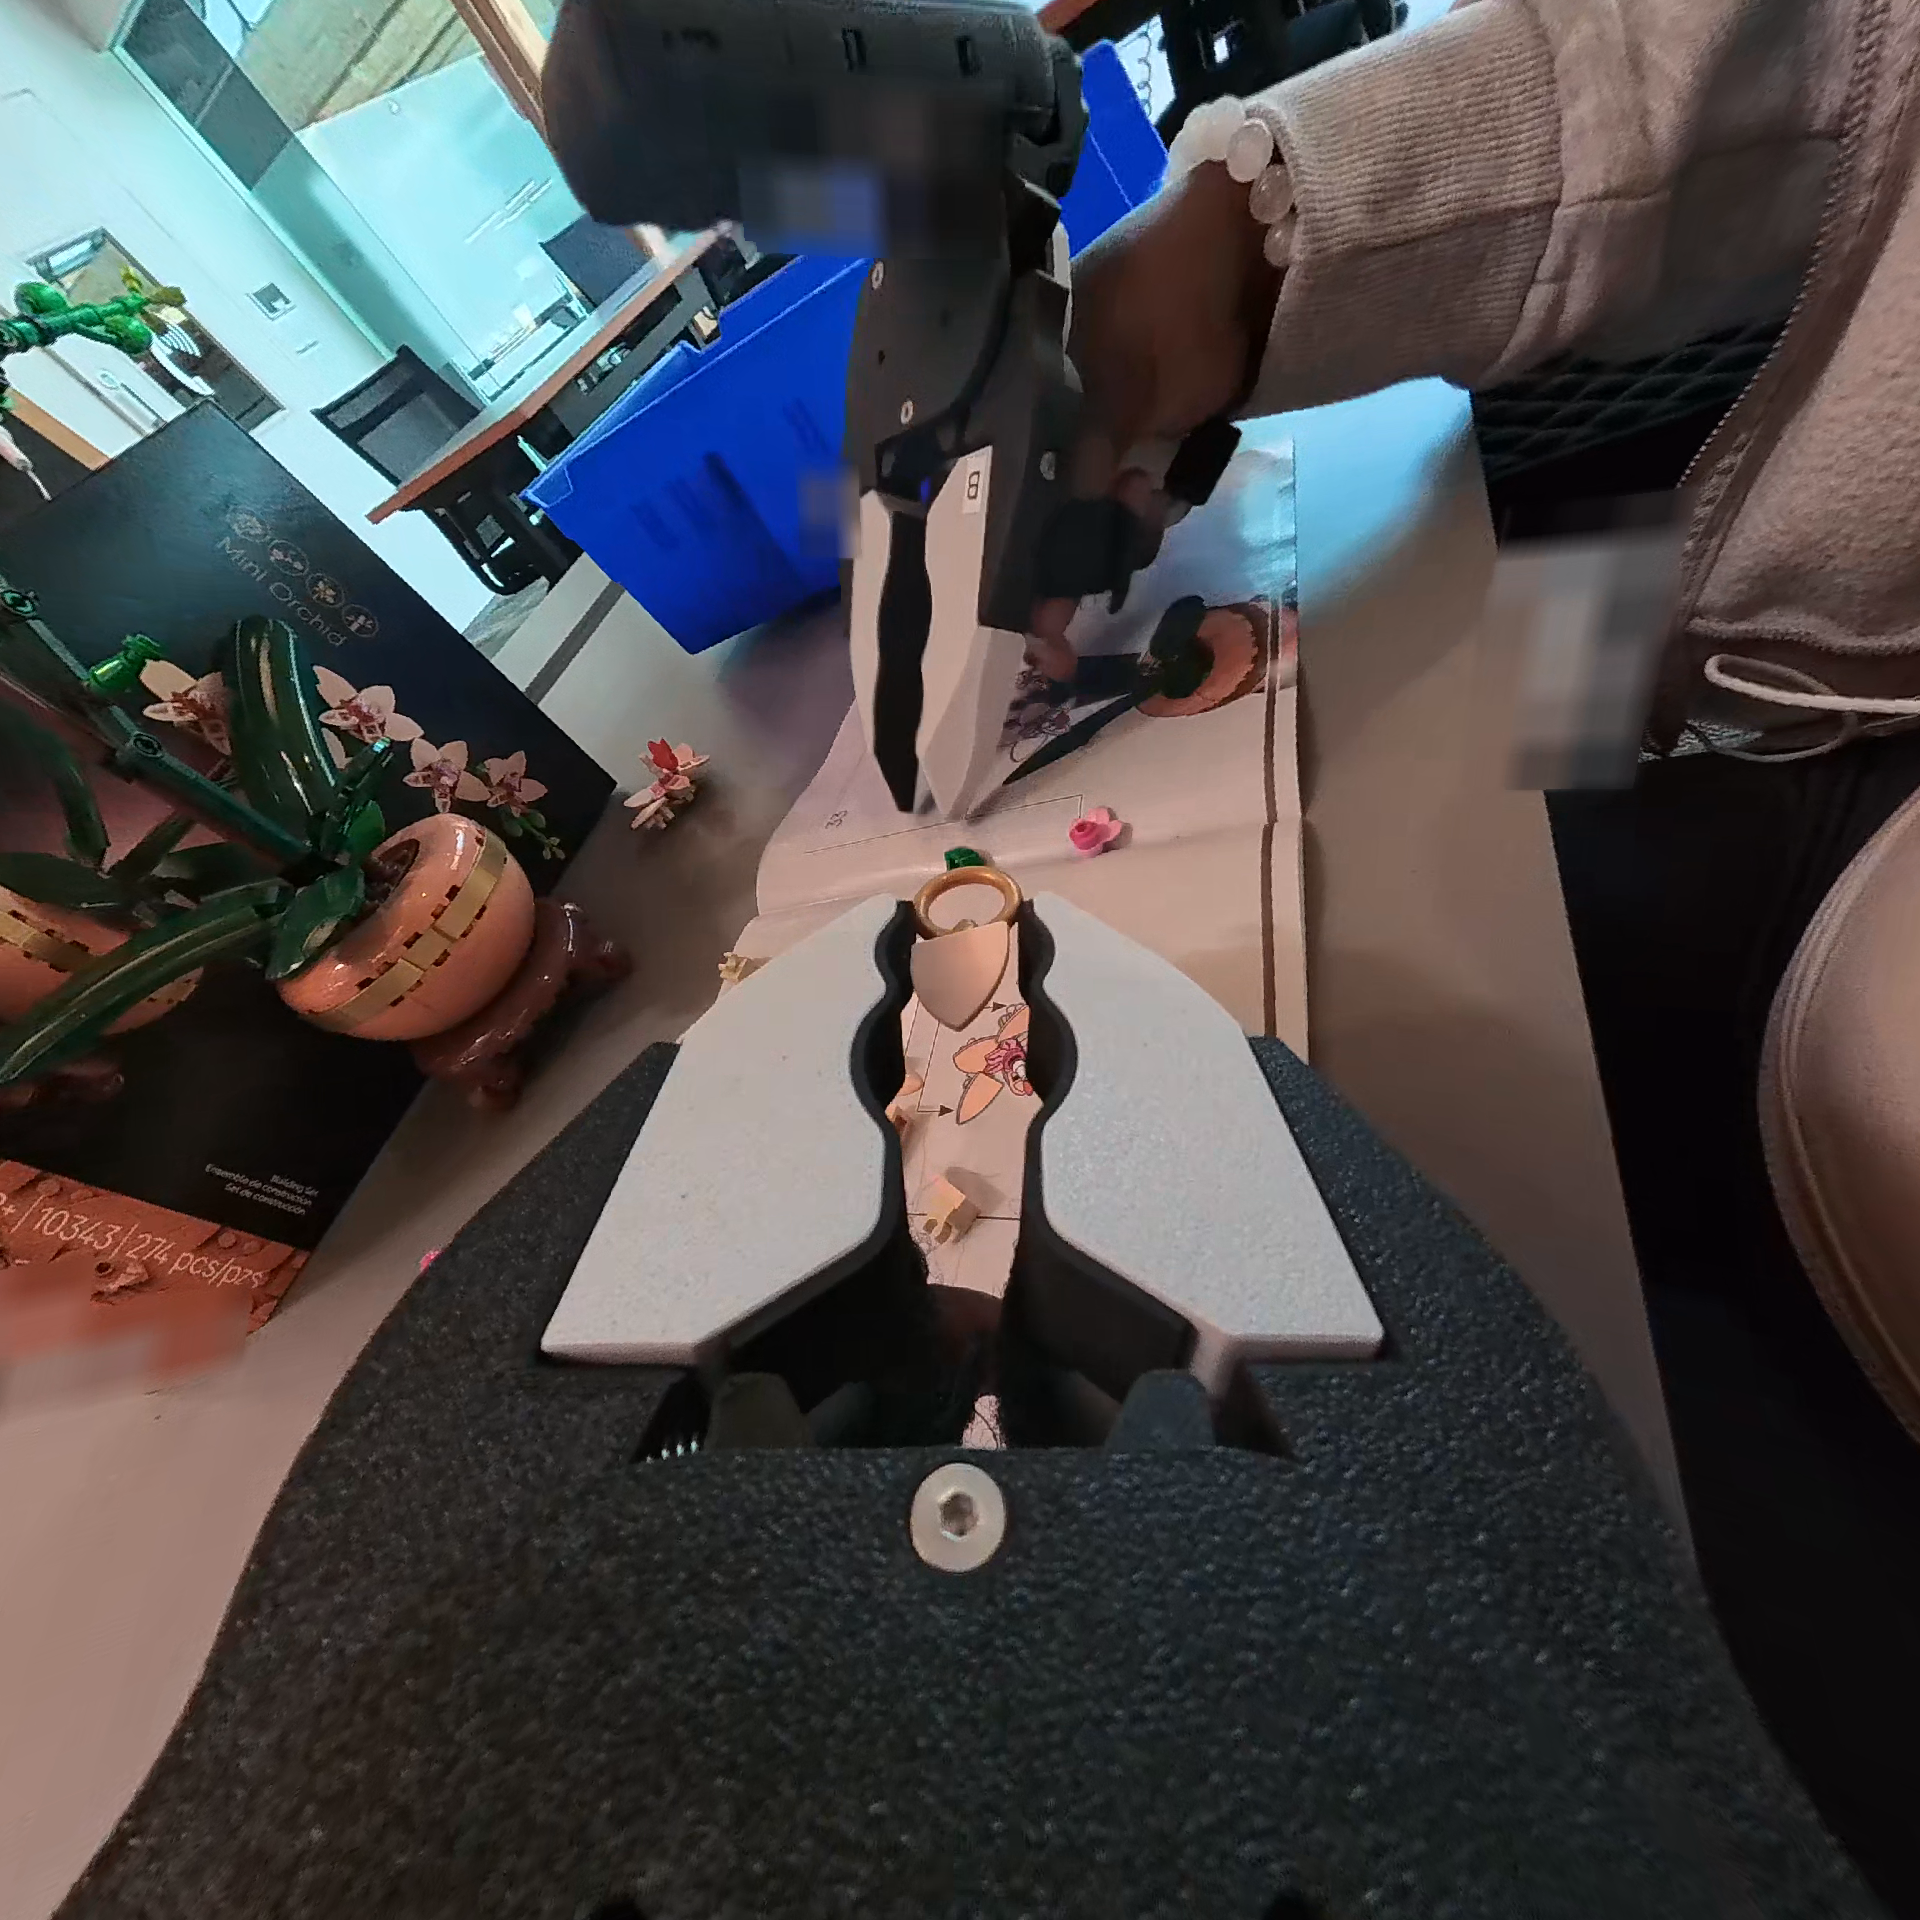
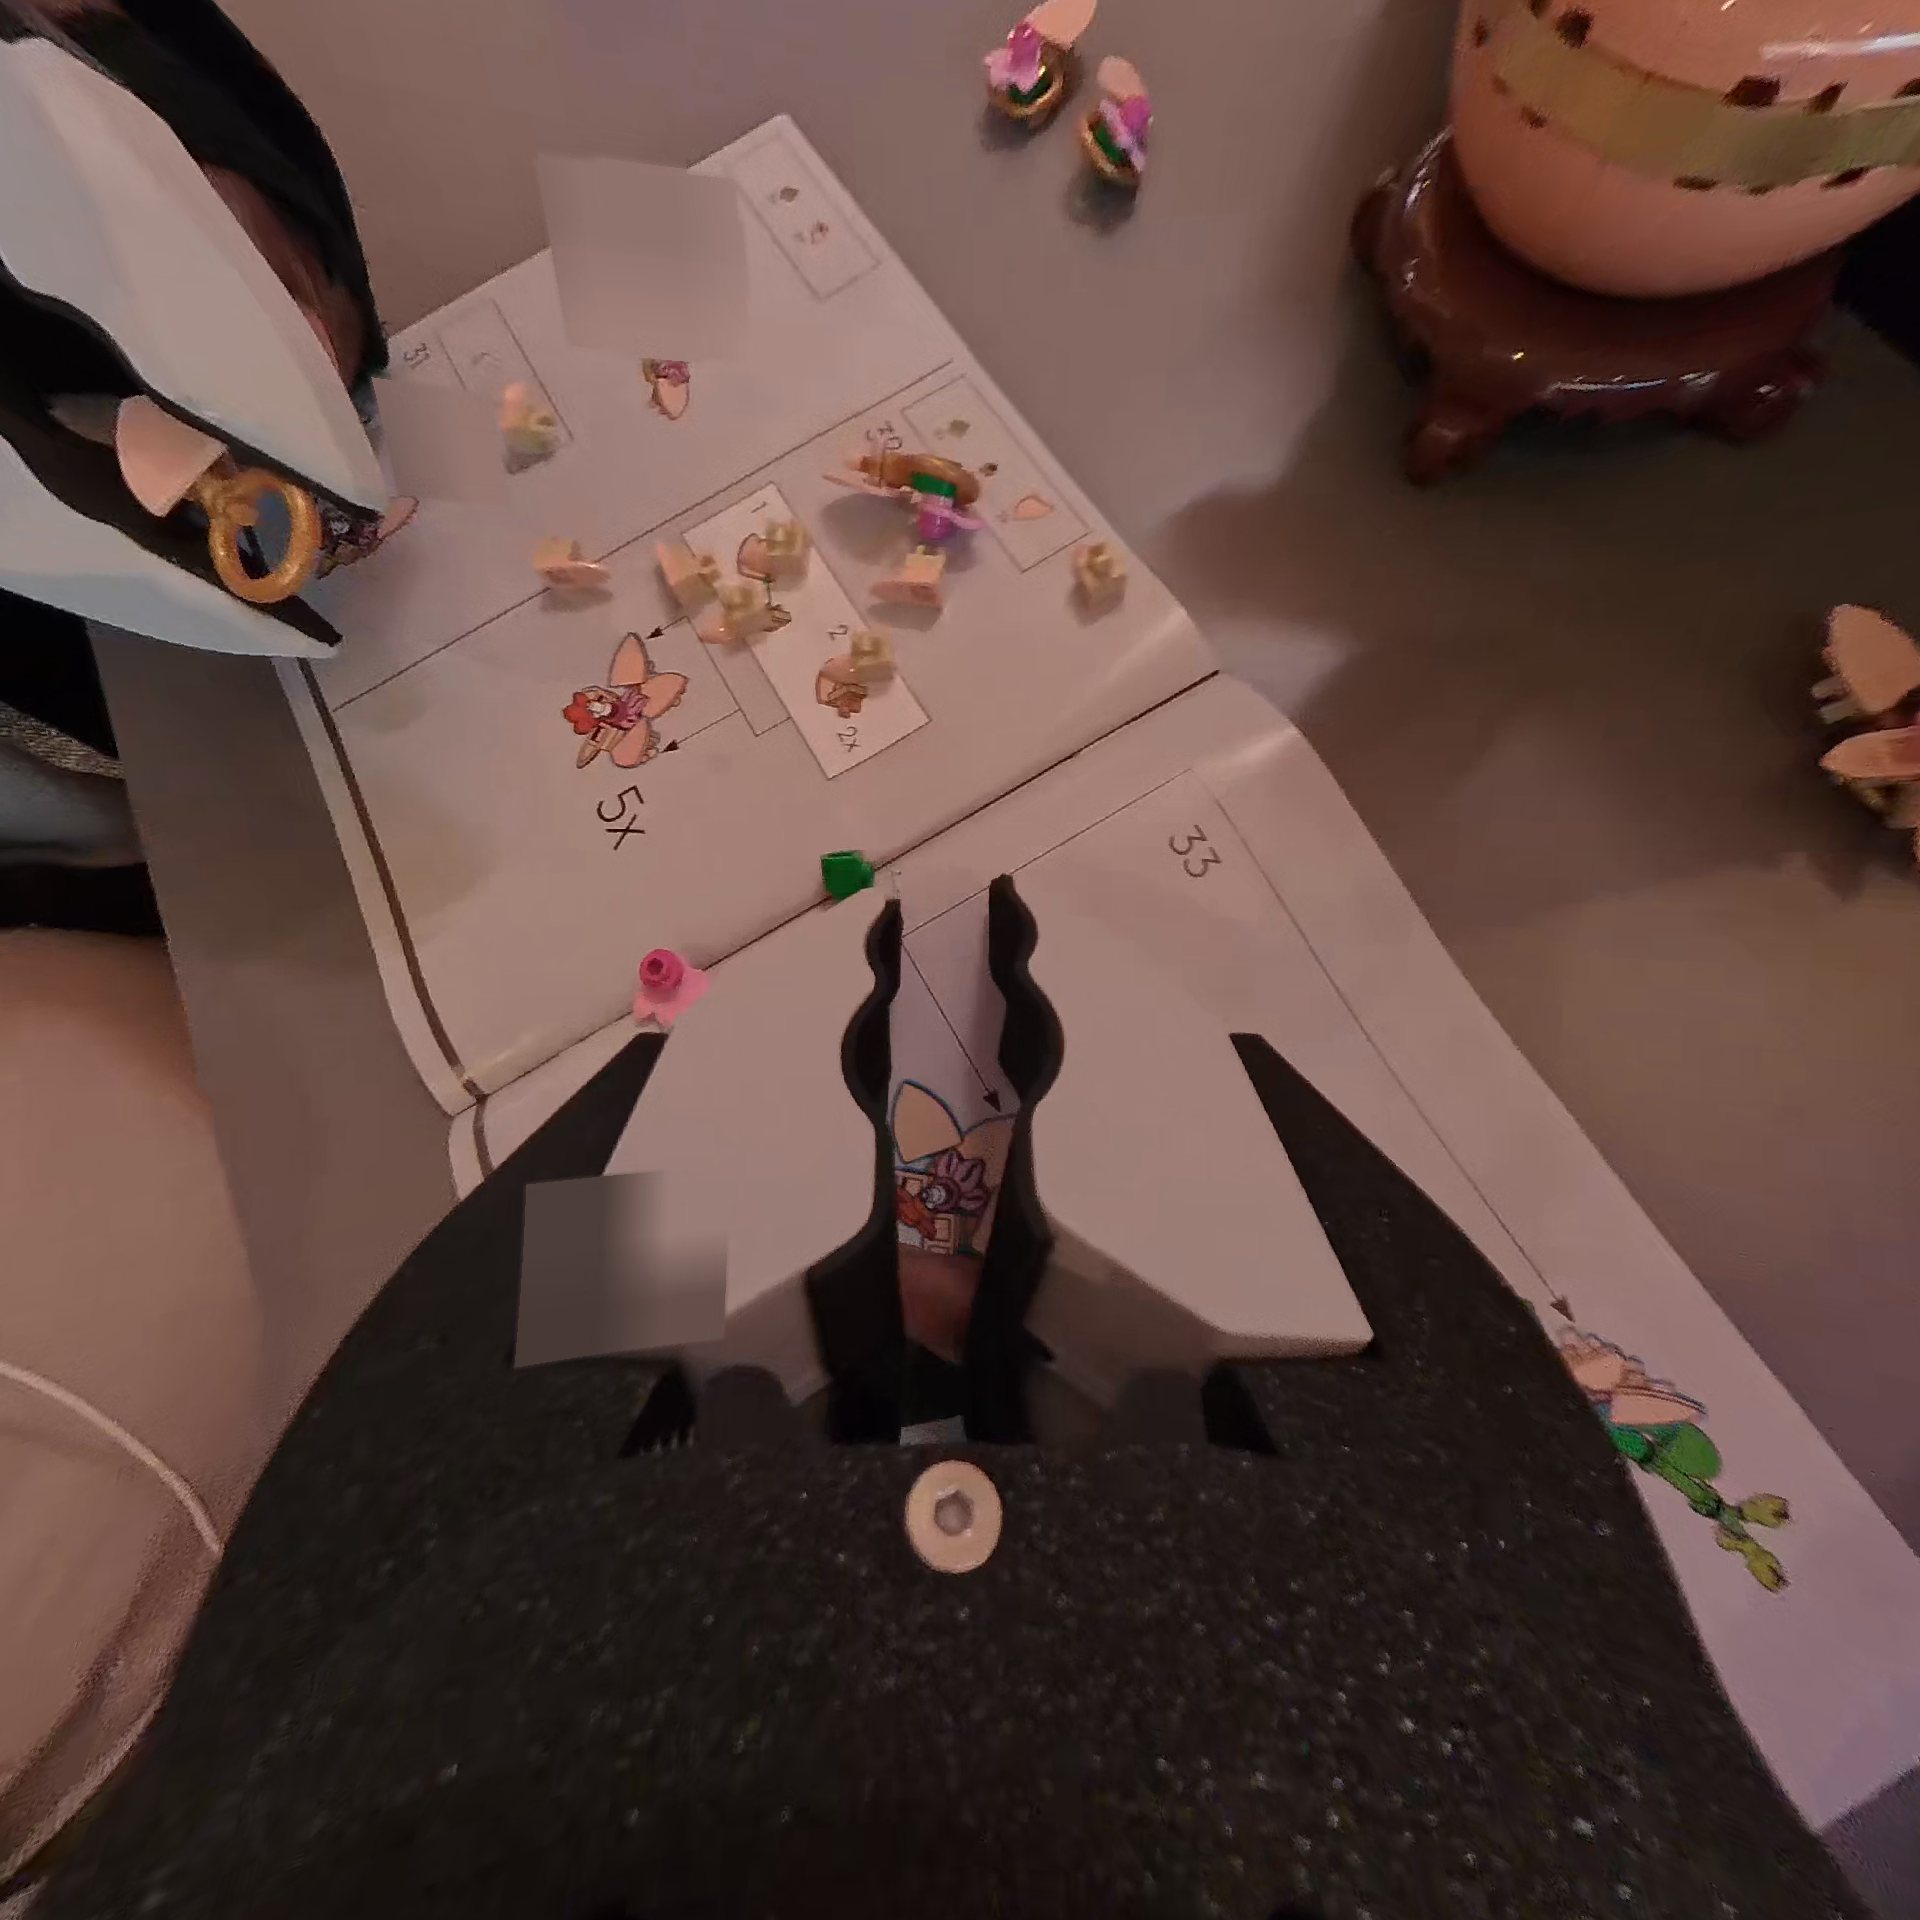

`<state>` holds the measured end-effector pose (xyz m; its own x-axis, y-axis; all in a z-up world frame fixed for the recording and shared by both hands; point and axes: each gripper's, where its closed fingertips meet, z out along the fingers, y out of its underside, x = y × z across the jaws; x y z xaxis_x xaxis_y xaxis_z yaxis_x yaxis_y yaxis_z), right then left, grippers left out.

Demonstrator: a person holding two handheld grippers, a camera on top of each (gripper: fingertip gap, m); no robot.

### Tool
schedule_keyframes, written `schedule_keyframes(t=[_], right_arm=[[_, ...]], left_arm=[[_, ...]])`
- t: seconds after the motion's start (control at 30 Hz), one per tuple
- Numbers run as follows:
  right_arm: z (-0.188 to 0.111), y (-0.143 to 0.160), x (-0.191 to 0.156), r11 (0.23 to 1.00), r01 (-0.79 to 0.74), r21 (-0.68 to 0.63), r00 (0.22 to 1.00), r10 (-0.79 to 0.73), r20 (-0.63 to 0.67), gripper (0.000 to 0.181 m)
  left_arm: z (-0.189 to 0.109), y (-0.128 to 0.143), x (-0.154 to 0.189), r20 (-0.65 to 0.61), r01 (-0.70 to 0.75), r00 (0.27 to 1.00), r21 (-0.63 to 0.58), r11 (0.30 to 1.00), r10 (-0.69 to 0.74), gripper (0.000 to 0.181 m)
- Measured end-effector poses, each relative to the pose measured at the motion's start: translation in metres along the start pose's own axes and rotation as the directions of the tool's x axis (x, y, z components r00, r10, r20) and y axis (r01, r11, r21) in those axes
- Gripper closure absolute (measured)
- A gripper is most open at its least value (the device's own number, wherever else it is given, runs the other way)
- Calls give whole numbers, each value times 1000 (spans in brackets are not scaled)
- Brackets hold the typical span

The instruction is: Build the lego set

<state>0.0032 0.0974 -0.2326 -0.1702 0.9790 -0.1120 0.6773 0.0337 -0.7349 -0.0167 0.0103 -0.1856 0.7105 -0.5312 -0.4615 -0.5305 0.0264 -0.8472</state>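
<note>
My left gripper [image 1: 964, 920] is shut on a gold ring piece [image 1: 960, 900] with a pale pink petal [image 1: 961, 971] clipped to it, held just above the open instruction booklet [image 1: 1174, 914]. It also shows in the right wrist view [image 2: 332, 561], top left, with the ring [image 2: 260, 535]. My right gripper [image 2: 940, 904] is empty, with its jaws a narrow gap apart. Its tips point down at the booklet [image 2: 1143, 935] beside a small green piece [image 2: 844, 873]. A pink flower piece [image 2: 665, 987] lies to its left. The left wrist view shows the right gripper [image 1: 930, 805] above the green piece [image 1: 961, 858].
Several loose petal pieces [image 2: 727, 592] and a part-built flower [image 2: 925, 499] lie on the booklet. Two small flowers [image 2: 1070, 99] lie beyond it, and another flower [image 2: 1870, 717] lies at the right. A pink pot on a brown stand [image 2: 1621, 208] and the set's box [image 1: 312, 644] stand nearby. The tips of one gripper are about 10 cm away from the tips of the other.
</note>
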Motion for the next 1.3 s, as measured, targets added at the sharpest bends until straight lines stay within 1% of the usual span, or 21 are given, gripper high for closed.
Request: schedule_keyframes(t=[0.03,0.1,0.17,0.23,0.3,0.37,0.5,0.63,0.77,0.83,0.93,1.07,1.17,1.23,1.3], right_arm=[[-2,-1,1,1000,8,6,1000,-8,-8,166],[-5,-4,-7,997,79,17,997,-80,22,171],[-5,-6,-25,974,224,25,972,-225,61,175],[1,-3,-32,935,354,-13,935,-354,33,177],[6,-2,-28,910,410,-56,911,-412,-16,177],[10,-3,-23,920,387,-66,921,-389,-24,177],[12,-11,-11,941,337,-40,940,-338,-38,177],[17,-17,-6,954,301,-18,953,-301,-23,177],[10,-22,-8,965,263,17,965,-263,0,175],[4,-15,-8,969,247,-23,969,-247,2,175],[3,-5,-7,961,264,-77,964,-267,-23,175],[11,-12,-7,938,340,-63,938,-343,-44,176],[18,-16,0,935,346,-81,936,-350,-43,176],[21,-18,5,951,299,-78,952,-302,-41,177],[22,-19,9,977,200,-72,979,-202,-19,177]], left_arm=[[0,0,0,0,0,1000,0,1000,0,163],[0,0,0,-1,1,1000,1,1000,-1,163],[0,0,0,-2,-1,1000,1,1000,1,163],[0,0,0,-2,-2,1000,-1,1000,2,163],[0,0,1,-3,-6,1000,-1,1000,6,163],[0,0,1,-3,-9,1000,-3,1000,9,163],[0,0,2,-5,-12,1000,-1,1000,12,163],[0,0,2,-6,-10,1000,2,1000,10,163],[-1,-1,2,-5,-10,1000,5,1000,10,163],[-1,-1,2,-6,-9,1000,6,1000,9,163],[-1,-1,2,-10,-13,1000,5,1000,13,163],[0,0,4,-10,-26,1000,1,1000,26,163],[0,0,4,-7,-28,1000,-1,1000,28,163],[0,0,4,-7,-27,1000,-1,1000,27,163],[0,0,4,-7,-26,1000,1,1000,26,163]])
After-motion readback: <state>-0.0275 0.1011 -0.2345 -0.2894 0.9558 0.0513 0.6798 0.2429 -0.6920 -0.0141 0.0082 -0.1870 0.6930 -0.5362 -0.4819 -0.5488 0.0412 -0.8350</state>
